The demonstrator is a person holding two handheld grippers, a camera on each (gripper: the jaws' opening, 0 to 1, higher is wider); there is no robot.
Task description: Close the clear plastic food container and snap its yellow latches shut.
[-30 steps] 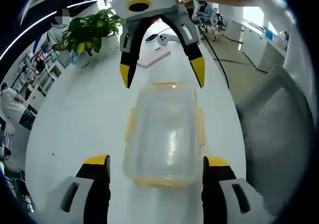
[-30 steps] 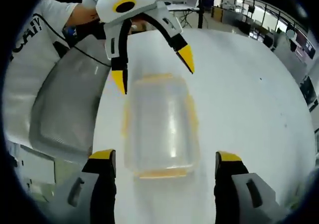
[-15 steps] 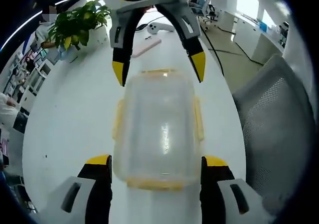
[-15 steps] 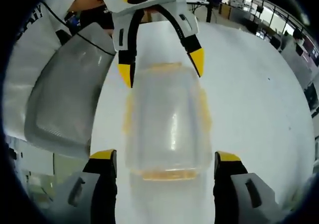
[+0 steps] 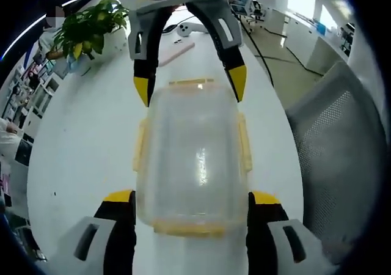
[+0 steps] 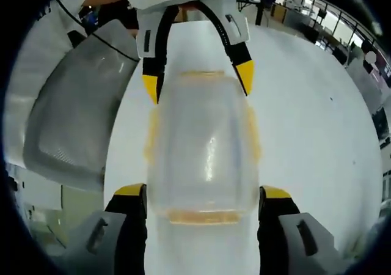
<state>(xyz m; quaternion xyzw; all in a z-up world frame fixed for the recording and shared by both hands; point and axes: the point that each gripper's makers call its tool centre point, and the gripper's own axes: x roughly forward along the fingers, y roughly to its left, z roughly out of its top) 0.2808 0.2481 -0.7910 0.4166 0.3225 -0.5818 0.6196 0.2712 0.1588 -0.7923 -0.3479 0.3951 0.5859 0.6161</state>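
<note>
Now, at 6 o'clock in the left gripper view, my left gripper (image 5: 190, 205) spreads wide around the clear container (image 5: 192, 156), lid on; since a second ago both tongs have closed in, my right gripper (image 5: 186, 87), equally spread, straddling the 12 o'clock yellow latch (image 5: 191, 81); latching looks imminent.

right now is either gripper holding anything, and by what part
Nothing is gripped: both the left gripper and right gripper stand open, each straddling one end of the container.
</note>
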